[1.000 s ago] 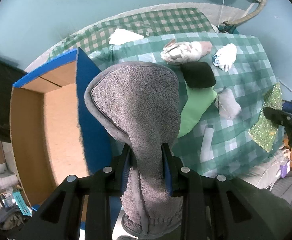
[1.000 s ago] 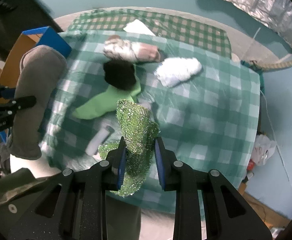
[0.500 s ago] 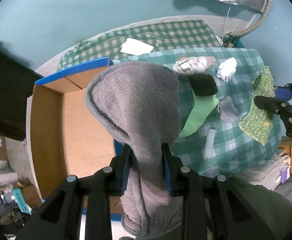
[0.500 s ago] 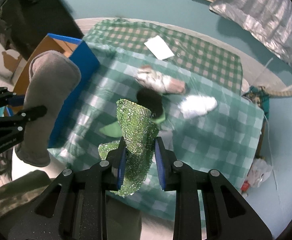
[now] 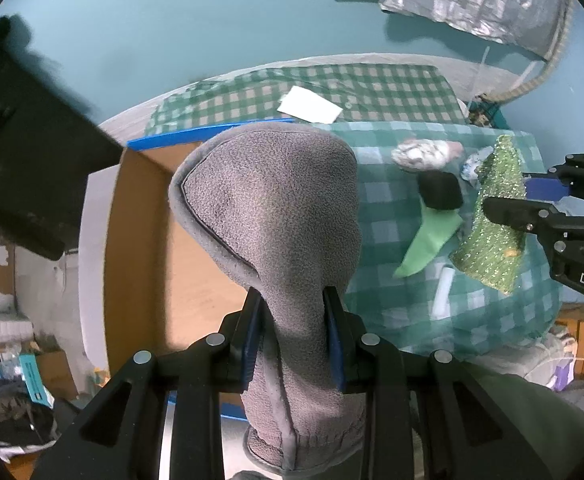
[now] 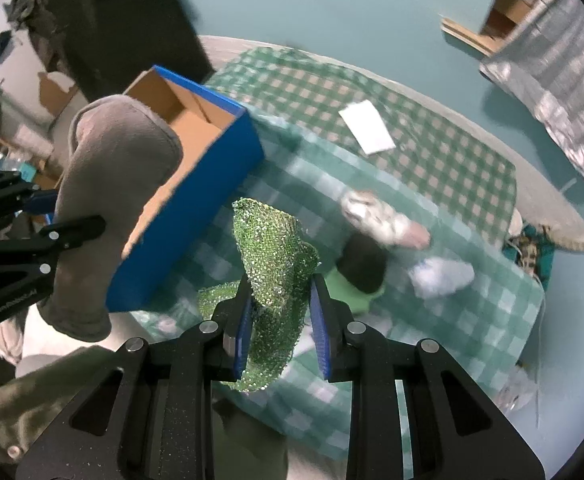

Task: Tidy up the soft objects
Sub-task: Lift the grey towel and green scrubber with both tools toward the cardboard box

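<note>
The left gripper (image 5: pixel 294 340) is clamped on a grey fleece slipper sock (image 5: pixel 276 216), its blue pads pinching the narrow ankle part while the wide foot part stands up in front of the camera. The right gripper (image 6: pixel 280 320) is clamped on a green sequinned cloth (image 6: pixel 276 264), which bunches between its pads and hangs below them. Both pieces are held in the air above the green checked cloth (image 6: pixel 472 320) that covers the table. Just beyond the grey sock lies an open cardboard box with blue outer walls (image 6: pixel 196 200), its brown inside bare. Farther out on the cloth lie a light green sock (image 5: pixel 428 240), a black bundle (image 5: pixel 440 190), a patterned pale bundle (image 5: pixel 424 154) and a white bundle (image 6: pixel 440 276). A white sheet of paper (image 5: pixel 310 105) lies at the far side.
</note>
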Available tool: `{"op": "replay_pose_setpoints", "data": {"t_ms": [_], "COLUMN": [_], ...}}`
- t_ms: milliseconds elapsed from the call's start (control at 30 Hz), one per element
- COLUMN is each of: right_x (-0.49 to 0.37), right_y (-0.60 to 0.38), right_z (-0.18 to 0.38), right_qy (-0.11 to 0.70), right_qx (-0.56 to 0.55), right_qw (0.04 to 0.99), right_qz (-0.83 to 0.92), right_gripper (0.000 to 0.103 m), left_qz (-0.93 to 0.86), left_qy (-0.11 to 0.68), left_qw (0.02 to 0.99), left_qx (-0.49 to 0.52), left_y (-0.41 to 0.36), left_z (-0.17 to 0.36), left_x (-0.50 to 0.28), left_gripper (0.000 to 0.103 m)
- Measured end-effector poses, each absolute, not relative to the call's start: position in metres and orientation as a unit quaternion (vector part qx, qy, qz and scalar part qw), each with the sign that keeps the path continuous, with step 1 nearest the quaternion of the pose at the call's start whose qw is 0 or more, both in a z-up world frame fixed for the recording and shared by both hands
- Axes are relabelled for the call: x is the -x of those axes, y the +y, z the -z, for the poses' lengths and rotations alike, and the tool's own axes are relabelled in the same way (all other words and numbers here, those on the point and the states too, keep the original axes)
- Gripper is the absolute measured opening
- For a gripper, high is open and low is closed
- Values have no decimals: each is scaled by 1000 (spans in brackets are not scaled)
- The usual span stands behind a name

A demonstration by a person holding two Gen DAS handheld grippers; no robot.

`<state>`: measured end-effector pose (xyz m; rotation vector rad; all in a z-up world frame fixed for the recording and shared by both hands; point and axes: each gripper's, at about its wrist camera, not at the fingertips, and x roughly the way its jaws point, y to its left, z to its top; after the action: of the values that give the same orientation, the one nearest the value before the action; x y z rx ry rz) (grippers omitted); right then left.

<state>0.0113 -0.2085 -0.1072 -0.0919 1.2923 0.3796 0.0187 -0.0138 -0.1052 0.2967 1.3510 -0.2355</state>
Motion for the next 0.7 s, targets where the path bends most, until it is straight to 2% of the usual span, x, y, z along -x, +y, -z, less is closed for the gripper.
{"op": "replay_pose_setpoints", "data": {"t_ms": [700], "right_x": [-60], "right_y": [-89], "right_z": [106], "right_qy": [583], "right_qx": [92], "right_qw": [767], "right_qz": [-251], "right_gripper": [26], "left_qz": [40], "left_qy": [631], "left_qw": [770], "left_qx": [-87], "left_y": [75], "left_z": [111], "left_x": [-41], "left_gripper": [29]}}
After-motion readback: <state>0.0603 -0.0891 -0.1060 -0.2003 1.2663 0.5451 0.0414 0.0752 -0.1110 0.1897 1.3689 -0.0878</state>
